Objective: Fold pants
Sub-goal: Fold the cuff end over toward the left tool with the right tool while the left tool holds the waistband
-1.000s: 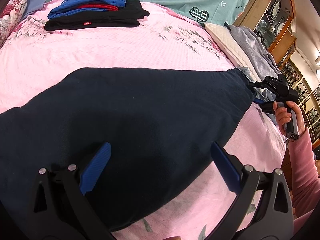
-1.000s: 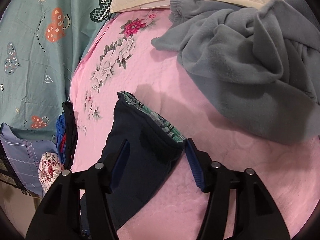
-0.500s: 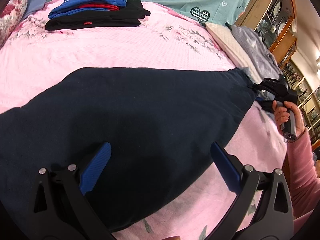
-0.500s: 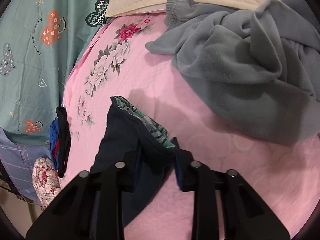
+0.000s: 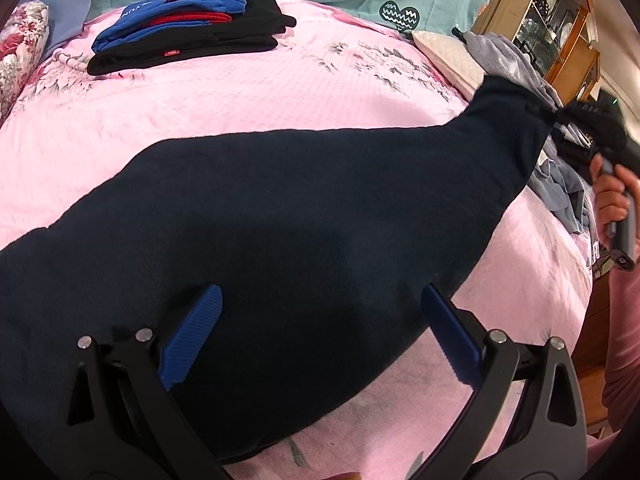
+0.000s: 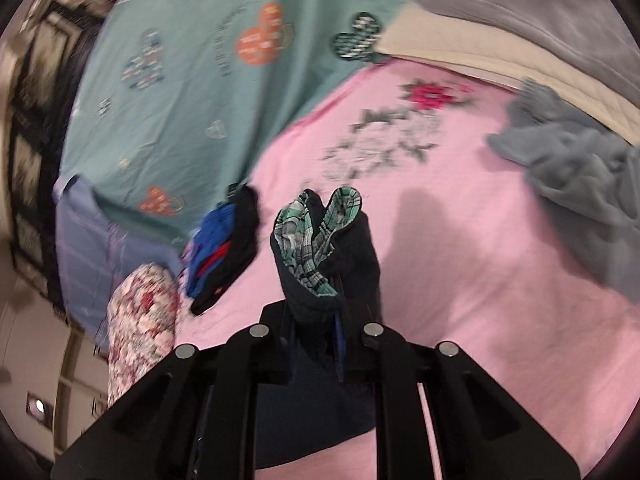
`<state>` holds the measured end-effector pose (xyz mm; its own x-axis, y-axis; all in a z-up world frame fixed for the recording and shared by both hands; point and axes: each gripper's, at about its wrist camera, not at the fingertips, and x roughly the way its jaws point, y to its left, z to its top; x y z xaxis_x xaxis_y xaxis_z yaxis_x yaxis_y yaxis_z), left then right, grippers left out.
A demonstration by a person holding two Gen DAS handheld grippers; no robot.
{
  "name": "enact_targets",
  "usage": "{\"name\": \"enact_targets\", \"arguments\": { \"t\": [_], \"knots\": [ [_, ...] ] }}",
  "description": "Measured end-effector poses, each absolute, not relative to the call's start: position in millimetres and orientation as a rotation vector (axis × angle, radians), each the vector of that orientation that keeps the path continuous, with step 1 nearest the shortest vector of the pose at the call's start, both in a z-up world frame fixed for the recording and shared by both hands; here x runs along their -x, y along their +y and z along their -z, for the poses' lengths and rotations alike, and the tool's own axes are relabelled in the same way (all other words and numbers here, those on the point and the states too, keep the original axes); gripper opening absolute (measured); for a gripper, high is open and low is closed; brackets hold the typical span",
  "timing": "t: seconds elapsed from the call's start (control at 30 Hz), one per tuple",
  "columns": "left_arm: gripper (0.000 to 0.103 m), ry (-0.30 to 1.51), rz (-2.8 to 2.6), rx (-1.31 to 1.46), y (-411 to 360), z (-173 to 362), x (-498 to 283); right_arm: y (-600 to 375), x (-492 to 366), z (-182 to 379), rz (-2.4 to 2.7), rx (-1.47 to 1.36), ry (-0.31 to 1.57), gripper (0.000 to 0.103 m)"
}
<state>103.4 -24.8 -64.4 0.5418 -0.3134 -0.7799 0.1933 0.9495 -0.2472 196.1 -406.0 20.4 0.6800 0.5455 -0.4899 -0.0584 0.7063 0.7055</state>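
At the bottom of the right wrist view, the right gripper [image 6: 320, 332] is clamped on the plaid-lined end of the dark pants [image 6: 324, 256], raised off the pink bedspread [image 6: 480, 300]. Low in the left wrist view, the left gripper [image 5: 320, 332] hangs spread wide over the pants [image 5: 280, 220]. Folded clothes [image 5: 188, 28] sit upper left.

One pair of navy pants [image 5: 304, 216], two grippers [image 5: 320, 320] [image 6: 316, 320], one stack of folded clothes [image 5: 188, 32] and one grey fleece garment [image 6: 580, 184] are counted.
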Motion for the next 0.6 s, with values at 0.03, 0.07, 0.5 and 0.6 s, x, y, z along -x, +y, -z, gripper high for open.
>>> {"name": "enact_targets", "arguments": {
  "t": [0.03, 0.07, 0.5, 0.6],
  "knots": [
    [0.101, 0.951, 0.304, 0.143, -24, 64, -104, -394, -194, -27, -0.417, -0.705, 0.752, 0.015],
    [0.101, 0.949, 0.308, 0.153, -22, 64, -104, -384, -193, -31, -0.451, -0.694, 0.750, 0.015],
    [0.101, 0.705, 0.168, 0.166, 39, 25, -69, -197, -152, 9, -0.758, -0.211, 0.928, 0.015],
    [0.101, 0.720, 0.151, 0.253, 61, 31, -68, -169, -146, 42, -0.752, -0.043, 1.067, 0.029]
  ]
}}
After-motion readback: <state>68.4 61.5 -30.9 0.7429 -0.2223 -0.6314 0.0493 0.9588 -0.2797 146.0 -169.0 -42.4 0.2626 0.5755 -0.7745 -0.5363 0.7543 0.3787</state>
